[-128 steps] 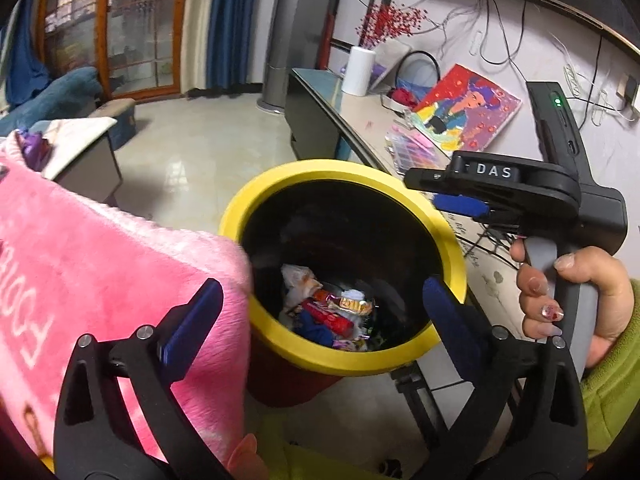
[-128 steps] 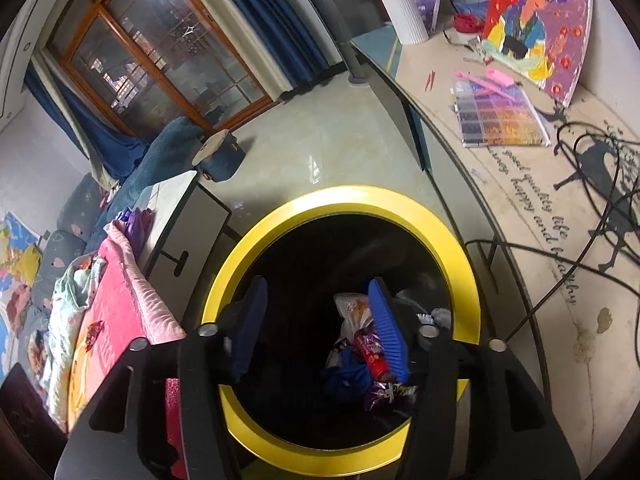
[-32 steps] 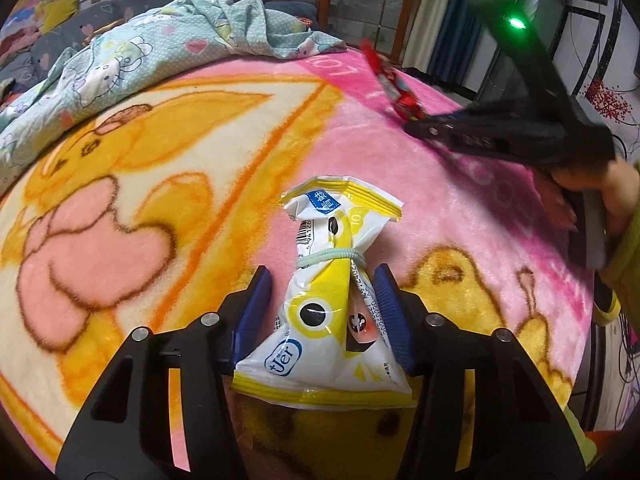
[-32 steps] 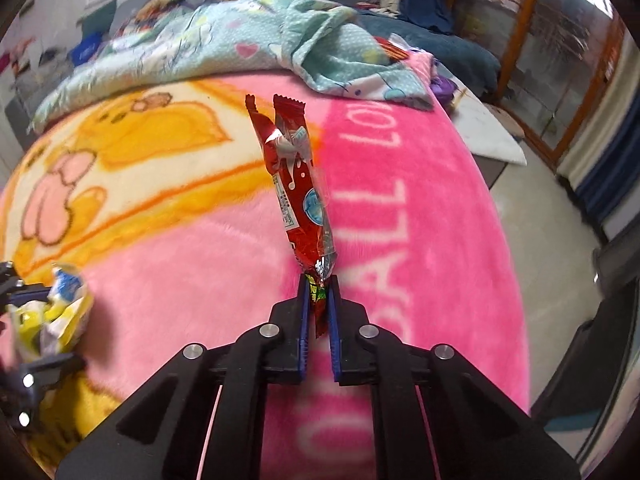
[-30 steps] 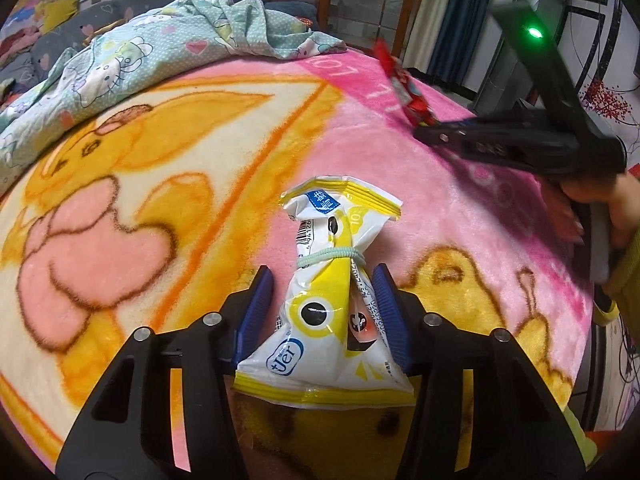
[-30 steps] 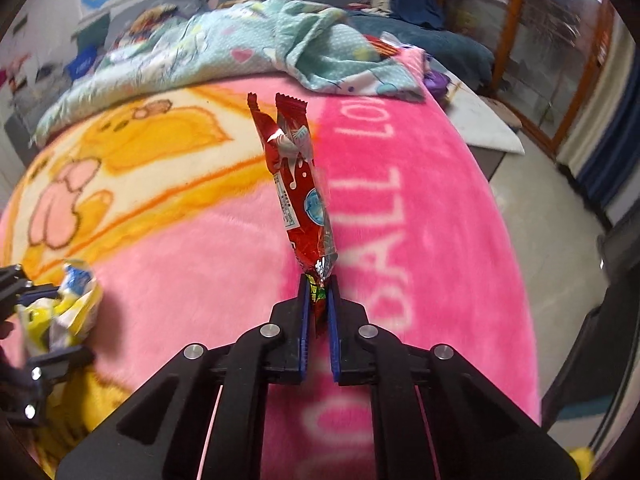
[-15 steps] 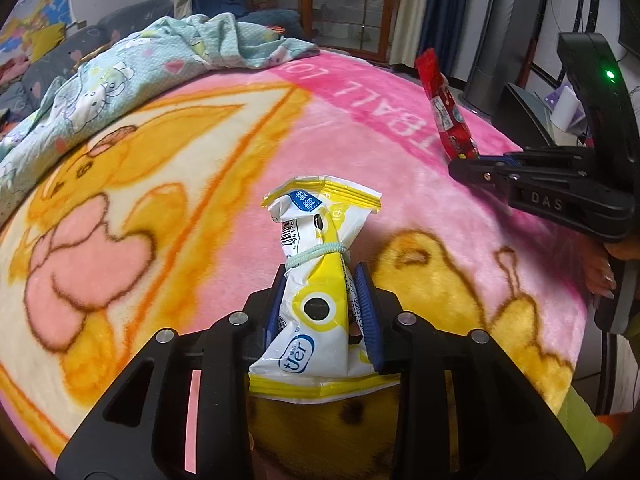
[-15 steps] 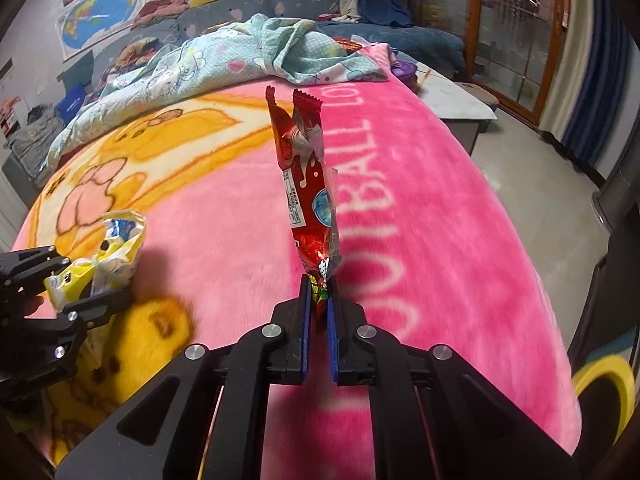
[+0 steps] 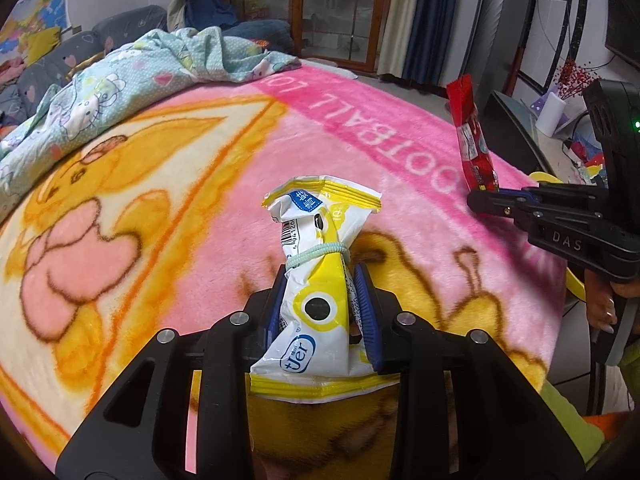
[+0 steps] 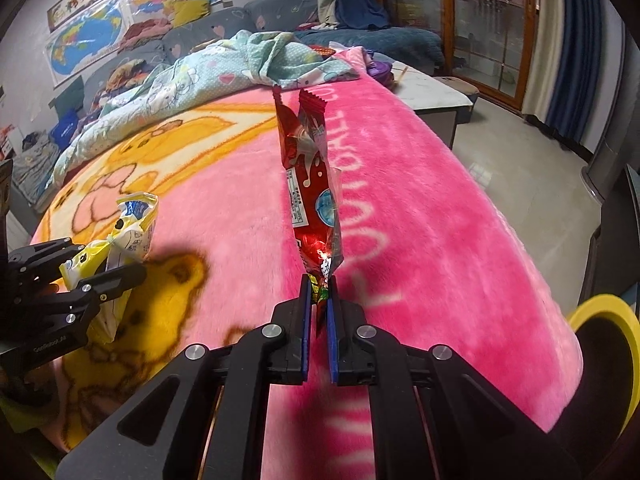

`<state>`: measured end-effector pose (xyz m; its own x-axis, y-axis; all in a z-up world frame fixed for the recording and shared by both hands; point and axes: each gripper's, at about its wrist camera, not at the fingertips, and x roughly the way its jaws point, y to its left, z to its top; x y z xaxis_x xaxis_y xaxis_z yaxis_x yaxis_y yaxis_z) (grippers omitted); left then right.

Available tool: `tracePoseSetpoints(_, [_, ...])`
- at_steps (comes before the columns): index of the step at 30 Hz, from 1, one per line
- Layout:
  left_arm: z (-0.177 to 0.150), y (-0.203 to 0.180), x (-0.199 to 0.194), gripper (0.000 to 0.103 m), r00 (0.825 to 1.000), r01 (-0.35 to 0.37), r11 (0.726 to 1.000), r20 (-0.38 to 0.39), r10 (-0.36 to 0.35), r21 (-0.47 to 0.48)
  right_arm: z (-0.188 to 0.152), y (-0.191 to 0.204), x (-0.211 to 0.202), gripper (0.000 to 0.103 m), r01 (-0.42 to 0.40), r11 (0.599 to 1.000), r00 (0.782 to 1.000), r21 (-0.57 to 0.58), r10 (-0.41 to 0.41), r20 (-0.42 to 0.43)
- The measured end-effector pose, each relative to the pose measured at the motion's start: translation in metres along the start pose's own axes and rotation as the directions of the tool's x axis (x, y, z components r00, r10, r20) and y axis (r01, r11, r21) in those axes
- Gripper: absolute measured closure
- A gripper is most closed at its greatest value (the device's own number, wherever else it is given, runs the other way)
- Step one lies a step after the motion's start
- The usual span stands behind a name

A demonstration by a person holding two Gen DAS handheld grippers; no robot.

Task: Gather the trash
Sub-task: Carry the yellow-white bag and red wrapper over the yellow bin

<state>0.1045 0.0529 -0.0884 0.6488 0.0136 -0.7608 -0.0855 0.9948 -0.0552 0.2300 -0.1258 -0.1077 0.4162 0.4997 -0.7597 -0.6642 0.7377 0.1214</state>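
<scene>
The yellow and white snack bag point(image 9: 320, 312) is clamped at its middle between the left gripper point(image 9: 320, 308) fingers point(image 9: 366, 312), its tied neck standing above them. The red wrapper point(image 10: 310, 184) is pinched by its lower end in the closed right gripper point(image 10: 319, 320) fingers point(image 10: 305, 316) and stands upright. Beneath both lies the pink blanket point(image 10: 420, 220), with the yellow-rimmed bin point(image 10: 604, 356) lower right of the right fingers.

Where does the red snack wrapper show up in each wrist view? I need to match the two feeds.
Left wrist view: the red snack wrapper stands upright at the far right, pinched at its bottom end by the right gripper.
Right wrist view: it rises at centre frame from the right gripper.
Shared landmark: the pink cartoon blanket behind it.
</scene>
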Motion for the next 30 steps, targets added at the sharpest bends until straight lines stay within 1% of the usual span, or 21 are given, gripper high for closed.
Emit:
tracePoseSetpoints(11, [0.005, -0.017, -0.012, 0.078, 0.998, 0.045, 0.999, 0.042, -0.045, 0.0, -0.01, -0.016, -0.024, 0.096, 0.013, 0.998, 0.999, 0.062, -0.016, 0.042])
tracePoseSetpoints(16, [0.009, -0.026, -0.015, 0.078, 0.997, 0.059, 0.998, 0.056, -0.059, 0.016, -0.012, -0.025, -0.036, 0.096, 0.021, 0.996, 0.998, 0.091, -0.027, 0.063])
tracePoseSetpoints(30, [0.024, -0.066, -0.017, 0.078, 0.989, 0.119, 0.991, 0.083, -0.124, 0.068, -0.022, -0.065, -0.074, 0.096, 0.068, 0.978, 0.988, 0.197, -0.094, 0.125])
